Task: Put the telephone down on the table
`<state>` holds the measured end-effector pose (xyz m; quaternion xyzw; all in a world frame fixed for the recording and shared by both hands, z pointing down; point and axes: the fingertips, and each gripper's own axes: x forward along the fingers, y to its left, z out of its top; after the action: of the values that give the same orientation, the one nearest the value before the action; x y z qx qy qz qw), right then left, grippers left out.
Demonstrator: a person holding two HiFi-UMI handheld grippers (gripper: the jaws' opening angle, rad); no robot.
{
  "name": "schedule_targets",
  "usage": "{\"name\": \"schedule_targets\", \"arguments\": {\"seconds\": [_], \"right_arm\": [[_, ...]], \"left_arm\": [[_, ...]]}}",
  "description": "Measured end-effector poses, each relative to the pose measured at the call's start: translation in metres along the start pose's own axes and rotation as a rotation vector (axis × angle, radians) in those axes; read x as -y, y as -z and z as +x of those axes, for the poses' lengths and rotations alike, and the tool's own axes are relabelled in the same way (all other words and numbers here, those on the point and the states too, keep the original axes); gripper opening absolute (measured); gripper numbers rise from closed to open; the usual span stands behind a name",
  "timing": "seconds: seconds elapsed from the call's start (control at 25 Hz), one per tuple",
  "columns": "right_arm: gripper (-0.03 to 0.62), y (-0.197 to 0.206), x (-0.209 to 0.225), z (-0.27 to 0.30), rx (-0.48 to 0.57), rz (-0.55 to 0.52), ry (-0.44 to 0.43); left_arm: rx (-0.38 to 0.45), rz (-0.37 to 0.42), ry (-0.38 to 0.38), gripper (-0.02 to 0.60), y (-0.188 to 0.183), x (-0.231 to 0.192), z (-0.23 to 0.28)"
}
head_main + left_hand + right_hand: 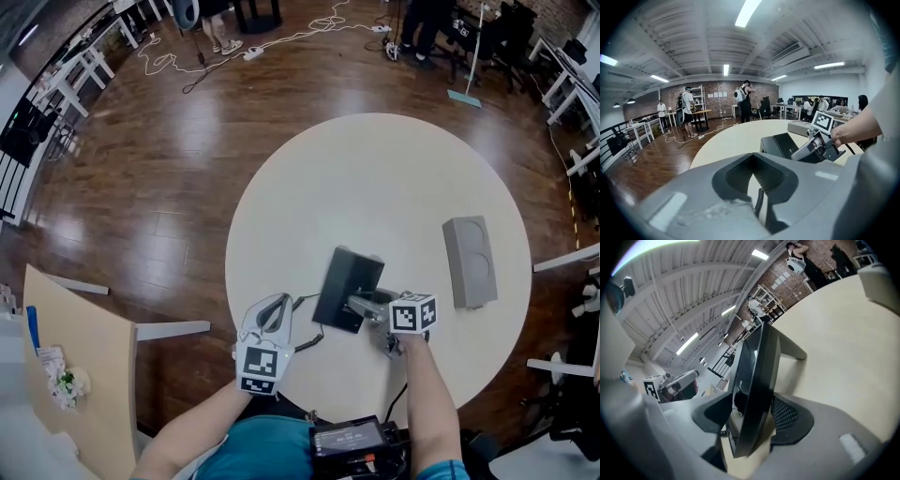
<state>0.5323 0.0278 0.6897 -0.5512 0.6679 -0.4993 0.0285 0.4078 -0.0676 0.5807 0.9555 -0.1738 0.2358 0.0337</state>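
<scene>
The black telephone [345, 281] rests tilted on the round pale table [375, 169], propped on its rear foot. My right gripper [361, 307] reaches its near right edge. In the right gripper view that edge [757, 380] stands between the spread jaws of the right gripper [752, 417]. A gap shows at the left pad, so the gripper is open. My left gripper [277, 305] hovers at the table's near edge, left of the telephone [785, 145]. Its tips [751, 157] meet. The coiled cord [759, 201] runs through the hollow behind them, and I cannot tell if it is pinched.
A grey block [469, 261] lies on the table to the right of the telephone. A wooden desk [84, 375] stands at the near left. White cables [253, 47] trail over the wooden floor beyond the table, where people [743, 98] stand. White furniture [572, 84] lines the right side.
</scene>
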Motion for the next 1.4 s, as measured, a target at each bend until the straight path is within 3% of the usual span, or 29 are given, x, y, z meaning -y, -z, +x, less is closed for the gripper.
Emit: {"name": "schedule_targets", "arguments": {"seconds": [0.32, 0.52, 0.72, 1.12, 1.4], "right_arm": [[0.242, 0.008, -0.006, 0.018, -0.141, 0.086, -0.080], [0.204, 0.009, -0.007, 0.014, -0.143, 0.120, -0.138], [0.155, 0.007, -0.014, 0.007, -0.081, 0.155, -0.230], [0.150, -0.003, -0.040, -0.014, 0.093, 0.259, -0.363], [0.150, -0.018, -0.061, -0.033, 0.273, 0.344, -0.449]], "left_arm": [[-0.012, -0.025, -0.017, 0.011, 0.007, -0.006, -0.003], [-0.009, -0.038, -0.016, 0.011, 0.007, -0.006, -0.006], [-0.004, -0.045, -0.028, 0.011, 0.007, -0.011, -0.011], [0.008, -0.060, -0.061, 0.011, 0.008, -0.018, -0.023], [0.045, -0.057, -0.079, 0.011, -0.002, -0.022, -0.034]]}}
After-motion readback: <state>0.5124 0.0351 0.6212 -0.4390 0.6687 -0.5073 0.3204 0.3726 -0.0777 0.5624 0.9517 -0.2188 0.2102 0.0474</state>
